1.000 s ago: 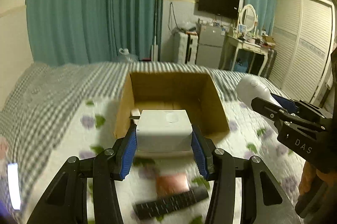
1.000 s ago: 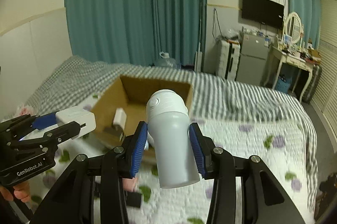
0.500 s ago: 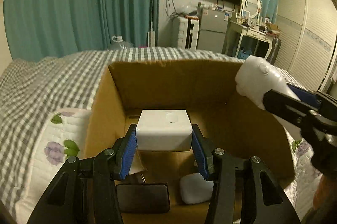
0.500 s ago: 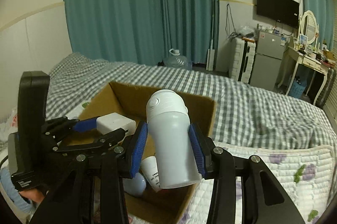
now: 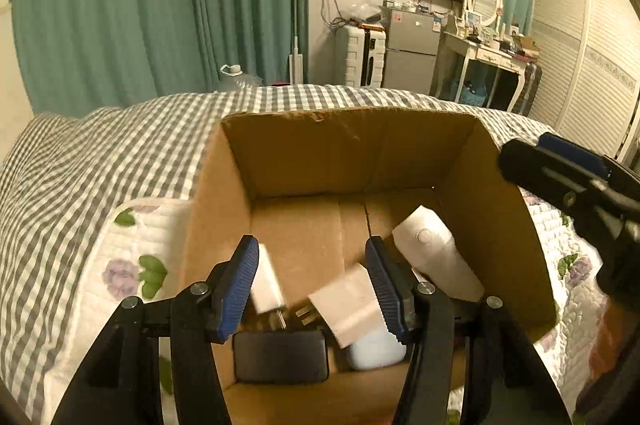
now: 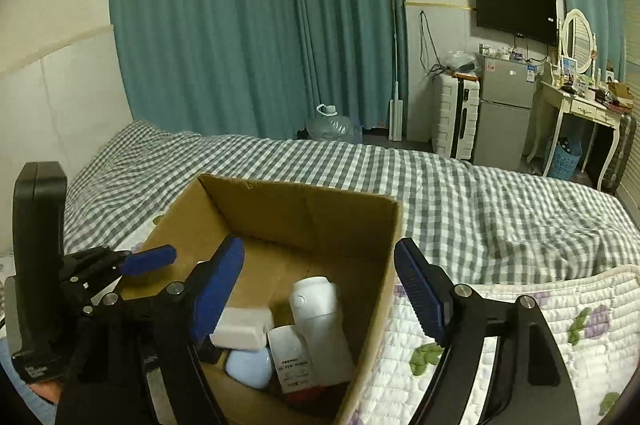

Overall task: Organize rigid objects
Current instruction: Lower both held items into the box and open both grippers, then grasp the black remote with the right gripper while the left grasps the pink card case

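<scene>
An open cardboard box [image 5: 360, 149] [image 6: 276, 209] stands on the bed. Inside lie a white bottle [image 5: 436, 257] [image 6: 320, 321], a white charger block [image 5: 346, 303] [image 6: 242, 327], a second white plug adapter [image 5: 266, 283], a pale blue case [image 5: 374, 351] [image 6: 248, 367], a black case [image 5: 280, 355] and a small white labelled bottle [image 6: 290, 357]. My left gripper [image 5: 312, 289] is open and empty over the box's near side; it also shows in the right wrist view [image 6: 148, 261]. My right gripper [image 6: 320, 293] is open and empty above the box's right wall; it also shows in the left wrist view [image 5: 568, 177].
The bed has a grey checked blanket [image 6: 460, 193] and a white floral quilt [image 6: 520, 325] [image 5: 120, 265]. Beyond it are teal curtains [image 6: 260, 25], a water jug [image 6: 332, 125], a white suitcase [image 6: 458, 113], a small fridge [image 6: 504, 113] and a dressing table [image 6: 580, 105].
Both grippers have opened. The white charger block has dropped from my left gripper into the box, and the white bottle has dropped from my right gripper into the box.
</scene>
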The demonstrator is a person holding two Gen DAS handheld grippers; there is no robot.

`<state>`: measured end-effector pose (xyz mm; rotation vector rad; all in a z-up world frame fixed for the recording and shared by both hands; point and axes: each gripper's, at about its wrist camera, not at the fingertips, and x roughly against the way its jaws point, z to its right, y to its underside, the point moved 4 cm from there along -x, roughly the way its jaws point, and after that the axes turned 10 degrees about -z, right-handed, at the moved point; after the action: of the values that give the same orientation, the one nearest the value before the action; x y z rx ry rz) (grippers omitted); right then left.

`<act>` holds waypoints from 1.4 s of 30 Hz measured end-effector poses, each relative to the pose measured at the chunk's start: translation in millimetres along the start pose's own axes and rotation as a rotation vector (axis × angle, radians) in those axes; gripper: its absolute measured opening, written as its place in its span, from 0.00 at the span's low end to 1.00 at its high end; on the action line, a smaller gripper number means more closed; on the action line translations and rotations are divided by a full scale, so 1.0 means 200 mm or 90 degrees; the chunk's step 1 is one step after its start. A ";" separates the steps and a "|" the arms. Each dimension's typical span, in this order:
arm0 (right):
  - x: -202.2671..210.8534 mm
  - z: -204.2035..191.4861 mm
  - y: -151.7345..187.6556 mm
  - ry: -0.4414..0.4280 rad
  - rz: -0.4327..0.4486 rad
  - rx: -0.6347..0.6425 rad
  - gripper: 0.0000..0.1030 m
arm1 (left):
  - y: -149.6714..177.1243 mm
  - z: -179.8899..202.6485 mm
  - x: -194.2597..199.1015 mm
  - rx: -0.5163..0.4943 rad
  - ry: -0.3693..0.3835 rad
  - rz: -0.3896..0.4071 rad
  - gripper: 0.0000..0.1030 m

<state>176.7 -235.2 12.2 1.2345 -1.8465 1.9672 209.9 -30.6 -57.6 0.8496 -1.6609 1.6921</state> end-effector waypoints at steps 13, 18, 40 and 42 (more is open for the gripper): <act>0.38 -0.22 0.38 -0.003 -0.023 0.125 0.75 | 0.34 -0.13 0.49 0.046 -0.031 0.021 0.65; 0.28 -0.38 0.69 -0.021 -0.109 0.194 0.75 | 0.63 -0.21 0.49 0.076 -0.059 -0.026 0.66; -0.22 -0.67 1.03 -0.024 -0.265 0.318 0.63 | 0.94 -0.28 0.33 0.137 -0.114 -0.116 0.66; -0.20 -0.64 1.01 -0.037 -0.274 0.293 0.42 | 0.94 -0.28 0.33 0.137 -0.116 -0.118 0.66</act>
<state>18.6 -148.9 -150.5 1.6562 -1.0425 2.1663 19.1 20.1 -119.5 1.2535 -1.4790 1.7255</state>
